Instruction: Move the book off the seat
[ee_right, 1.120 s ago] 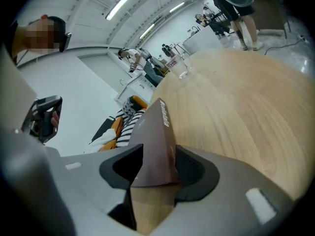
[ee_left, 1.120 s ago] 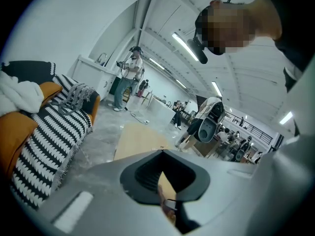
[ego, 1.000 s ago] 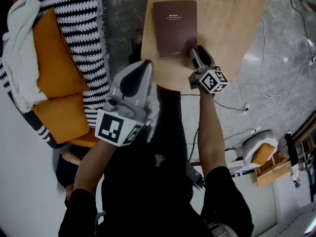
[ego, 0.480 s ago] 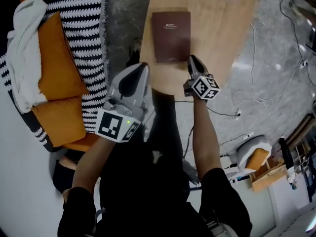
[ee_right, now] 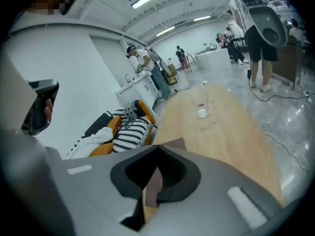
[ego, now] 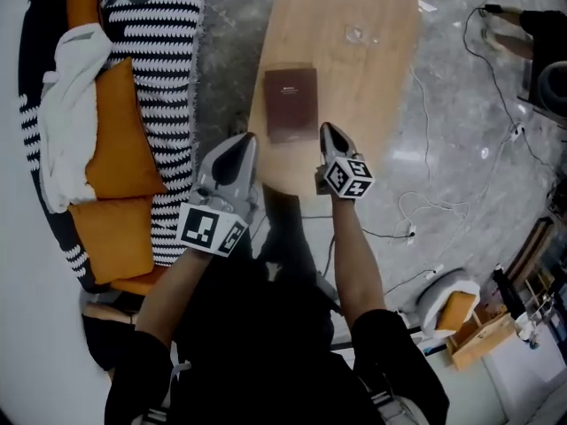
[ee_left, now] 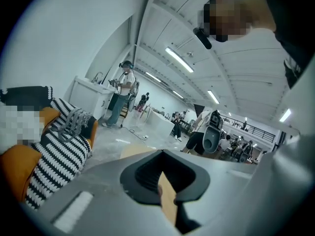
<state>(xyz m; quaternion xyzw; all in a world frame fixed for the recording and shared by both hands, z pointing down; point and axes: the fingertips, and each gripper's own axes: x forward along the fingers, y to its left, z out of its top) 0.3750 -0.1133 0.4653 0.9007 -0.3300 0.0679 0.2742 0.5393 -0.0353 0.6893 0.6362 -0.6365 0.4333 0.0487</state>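
A dark brown book (ego: 289, 103) lies flat on the long wooden table (ego: 359, 82), near its front end; its corner (ee_right: 173, 144) also shows in the right gripper view. My right gripper (ego: 326, 131) hangs just short of the book's near right corner, apart from it. Its jaws (ee_right: 152, 173) have just been closing and are now shut with nothing between them. My left gripper (ego: 239, 142) is left of the table end, over the floor, also shut (ee_left: 165, 181) and empty.
A sofa with a black-and-white striped throw (ego: 168, 69), orange cushions (ego: 120, 162) and a white cloth (ego: 69, 122) stands to the left. A small glass (ego: 355, 34) sits further along the table. Cables (ego: 416, 211) trail over the grey floor on the right.
Both grippers have lifted up and away from the table. The right one left the book's near corner and its jaws came together. The book stayed in place.
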